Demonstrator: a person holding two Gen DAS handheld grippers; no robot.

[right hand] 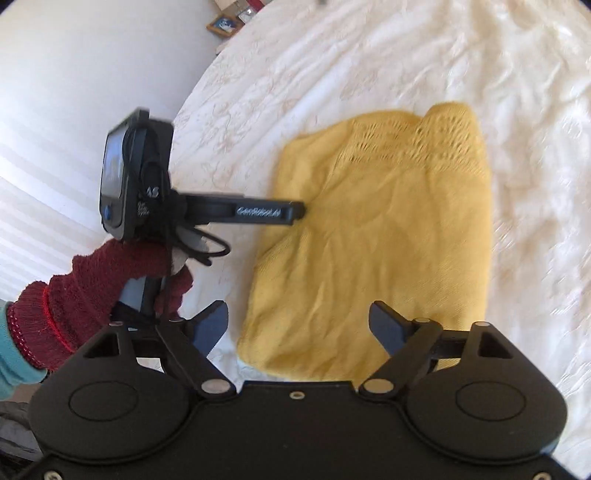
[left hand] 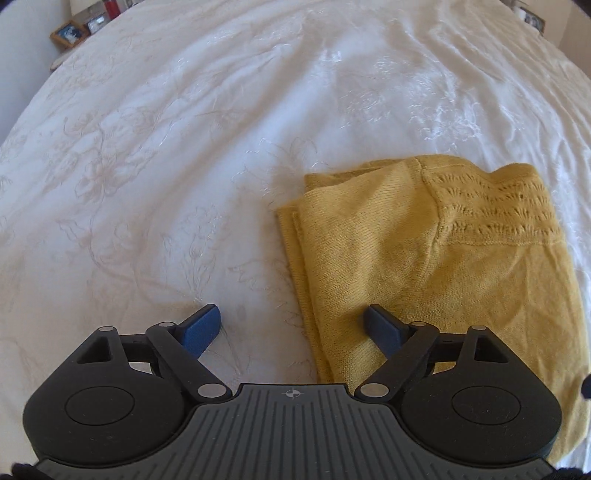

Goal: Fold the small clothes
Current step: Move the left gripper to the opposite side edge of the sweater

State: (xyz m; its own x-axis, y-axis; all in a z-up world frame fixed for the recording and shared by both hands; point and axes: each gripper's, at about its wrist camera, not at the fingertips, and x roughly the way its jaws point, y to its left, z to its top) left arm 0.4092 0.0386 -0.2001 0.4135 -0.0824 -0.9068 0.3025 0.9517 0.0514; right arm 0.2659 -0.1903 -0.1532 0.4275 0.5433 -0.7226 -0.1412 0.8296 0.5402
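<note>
A mustard-yellow knit garment [left hand: 436,258] lies folded in a rough rectangle on the white embroidered bedspread [left hand: 166,147]. My left gripper [left hand: 291,314] is open and straddles the garment's left edge, its left fingertip [left hand: 207,321] over bare bedspread and its right one over the knit. The right wrist view shows the same garment [right hand: 388,229], with my right gripper [right hand: 298,310] open just above its near edge and nothing between the pads. There the left gripper [right hand: 299,211] comes in from the left, its tip at the garment's left side, held by a hand in a dark red knit glove [right hand: 110,280].
Picture frames [left hand: 68,33] and small items stand on a bedside surface beyond the far left corner of the bed. The bed's left edge drops off toward a white wall [right hand: 74,74]. The bedspread extends wide beyond and to the left of the garment.
</note>
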